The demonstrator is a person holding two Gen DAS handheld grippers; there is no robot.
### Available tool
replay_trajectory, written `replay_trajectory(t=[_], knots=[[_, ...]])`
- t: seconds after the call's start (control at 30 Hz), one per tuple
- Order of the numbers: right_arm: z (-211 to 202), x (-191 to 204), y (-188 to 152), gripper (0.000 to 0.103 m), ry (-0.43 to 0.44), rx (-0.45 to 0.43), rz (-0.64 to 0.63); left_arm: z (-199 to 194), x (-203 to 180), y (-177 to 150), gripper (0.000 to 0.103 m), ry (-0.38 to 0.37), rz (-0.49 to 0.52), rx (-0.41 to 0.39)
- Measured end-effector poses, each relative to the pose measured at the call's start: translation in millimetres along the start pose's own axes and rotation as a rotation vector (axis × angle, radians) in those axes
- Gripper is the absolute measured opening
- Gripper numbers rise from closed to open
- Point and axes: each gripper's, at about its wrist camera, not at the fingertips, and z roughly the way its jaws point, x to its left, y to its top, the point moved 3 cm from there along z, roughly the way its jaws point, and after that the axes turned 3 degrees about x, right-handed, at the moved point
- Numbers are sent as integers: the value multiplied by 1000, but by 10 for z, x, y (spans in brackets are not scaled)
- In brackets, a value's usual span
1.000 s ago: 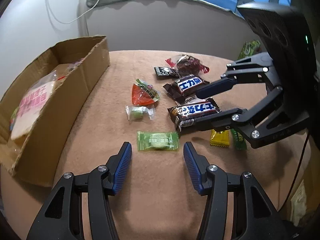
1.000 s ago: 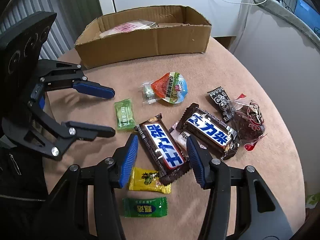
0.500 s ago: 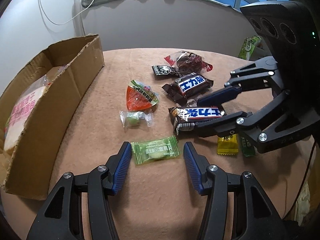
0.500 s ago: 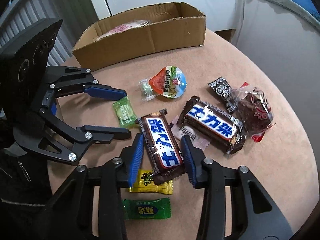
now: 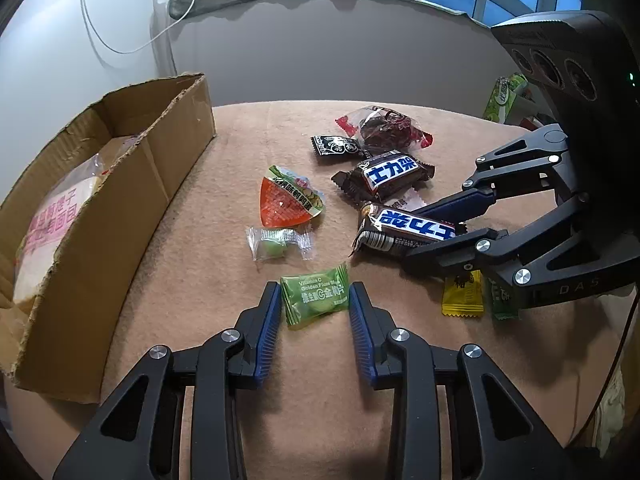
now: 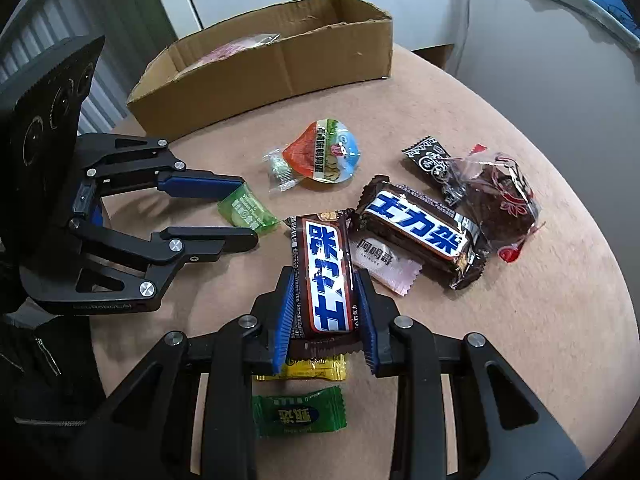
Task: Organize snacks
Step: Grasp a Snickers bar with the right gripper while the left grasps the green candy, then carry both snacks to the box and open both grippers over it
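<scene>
Snacks lie loose on a tan round table (image 5: 248, 128). My left gripper (image 5: 314, 292) has its jaws closing, and the blue pads touch both ends of a light green vitamin candy (image 5: 316, 300). In the right wrist view the same candy (image 6: 248, 214) sits between the left gripper's (image 6: 248, 212) two fingers. My right gripper (image 6: 324, 280) is closing too, its pads pressed on the long sides of a brown chocolate bar (image 6: 324, 256), whose near end rides above a yellow candy (image 6: 312, 368). A cardboard box (image 5: 120, 208) holding a pink-printed bag stands at the left.
A second chocolate bar (image 6: 420, 232), a pink sachet (image 6: 384, 264), an orange jelly cup (image 5: 286, 204), a clear-wrapped green sweet (image 5: 276, 242), a black packet (image 5: 334, 146) and a red plum pack (image 5: 384, 128) lie mid-table. A dark green candy (image 6: 298, 418) lies near the table's edge.
Left jaws narrowed from wide apart to touching the green candy. Right jaws came in onto the chocolate bar, and that gripper rolled a little.
</scene>
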Motion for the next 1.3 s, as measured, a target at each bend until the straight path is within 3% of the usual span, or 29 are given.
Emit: replay_trajectory(t=[0.3,0.5,0.63,0.7,0.93,1.3], knots=[[-35,-11,-32,30,-8,-23,41,-62,9,-40,28,-3,-2,-8],[-19,-11,-36,30,-2,-18,46,-19,-167,-9,33,56,92,0],[-32,-35,-61,30,4,-23,54,23,-159,10,37,52,86,-15],[-47,-41,-69,30,4,-30,60,14,-150,9,28,46,77,-21],[-163,-53,-109,30,-6,-67,86,-67,-58,2,27,-7,9,-38],[-498,54,-12,30,-19,-133,91,-608,141,-5,27,-17,-52,-149]])
